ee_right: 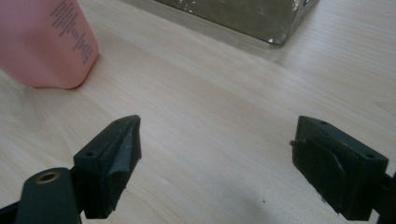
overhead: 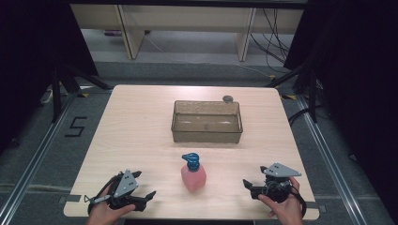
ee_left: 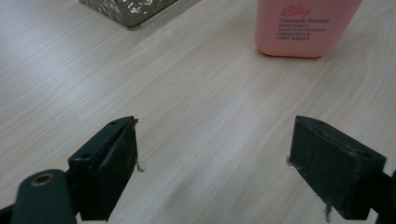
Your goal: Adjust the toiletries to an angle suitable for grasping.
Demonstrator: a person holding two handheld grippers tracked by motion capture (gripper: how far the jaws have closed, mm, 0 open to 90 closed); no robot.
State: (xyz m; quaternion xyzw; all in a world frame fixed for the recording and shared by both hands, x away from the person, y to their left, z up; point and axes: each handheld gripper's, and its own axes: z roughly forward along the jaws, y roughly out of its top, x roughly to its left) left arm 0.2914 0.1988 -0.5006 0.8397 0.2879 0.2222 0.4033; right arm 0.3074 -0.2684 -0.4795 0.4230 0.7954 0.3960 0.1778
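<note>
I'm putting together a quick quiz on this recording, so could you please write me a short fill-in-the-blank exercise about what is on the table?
1. The pink bottle has a pump cap coloured ____.
2. The bottle stands between the left gripper and the ____ gripper.
3. The clear rectangular bin sits ____ from the person than the bottle does.
4. The jaws of both grippers are ____, holding nothing.

Missing words: blue; right; farther; open

Pink bottle (overhead: 193, 174) (blue pump) before tray (overhead: 206, 136)

Lab recording bay, black curtains (overhead: 28, 51), floor rails (overhead: 328, 159), loose cables (overhead: 272, 33)
</note>
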